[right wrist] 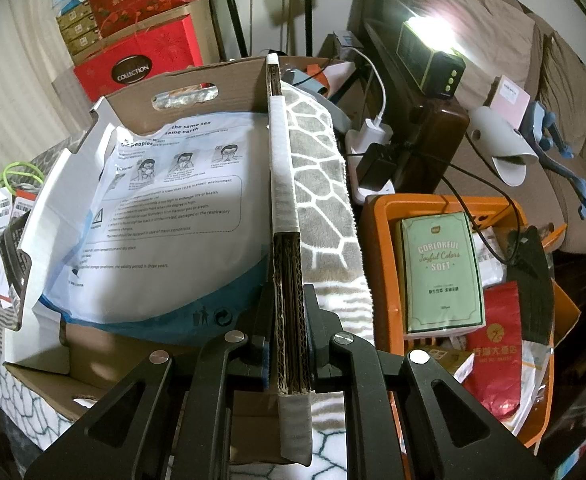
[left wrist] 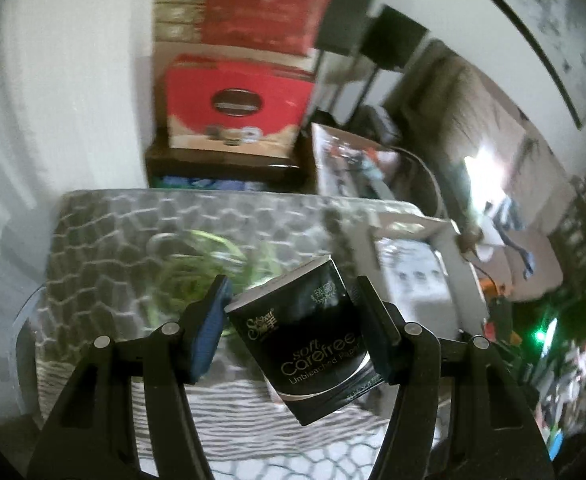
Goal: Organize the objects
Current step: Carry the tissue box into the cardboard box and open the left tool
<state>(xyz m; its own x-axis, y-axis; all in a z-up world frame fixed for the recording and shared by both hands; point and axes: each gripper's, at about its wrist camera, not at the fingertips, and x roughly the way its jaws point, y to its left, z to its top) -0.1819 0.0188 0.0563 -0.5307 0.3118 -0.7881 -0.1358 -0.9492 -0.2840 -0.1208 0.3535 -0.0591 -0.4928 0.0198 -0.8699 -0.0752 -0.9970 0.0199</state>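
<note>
In the left wrist view my left gripper (left wrist: 293, 312) is shut on a black pack of tissues (left wrist: 305, 340) marked "soft Carefree", held tilted above the grey patterned cloth (left wrist: 113, 224). A coil of green cable (left wrist: 197, 272) lies on the cloth behind the pack. In the right wrist view my right gripper (right wrist: 289, 336) is shut on the right wall (right wrist: 283, 208) of a cardboard box (right wrist: 133, 96). A white and blue mask bag (right wrist: 165, 216) lies inside the box.
An orange basket (right wrist: 377, 248) to the right of the box holds a green tissue pack (right wrist: 443, 272), a red bag (right wrist: 493, 352) and a black clip. Red gift boxes (left wrist: 237, 100) are stacked behind the table. A power strip (right wrist: 369, 160), a lamp (right wrist: 429, 56) and a sofa are at the right.
</note>
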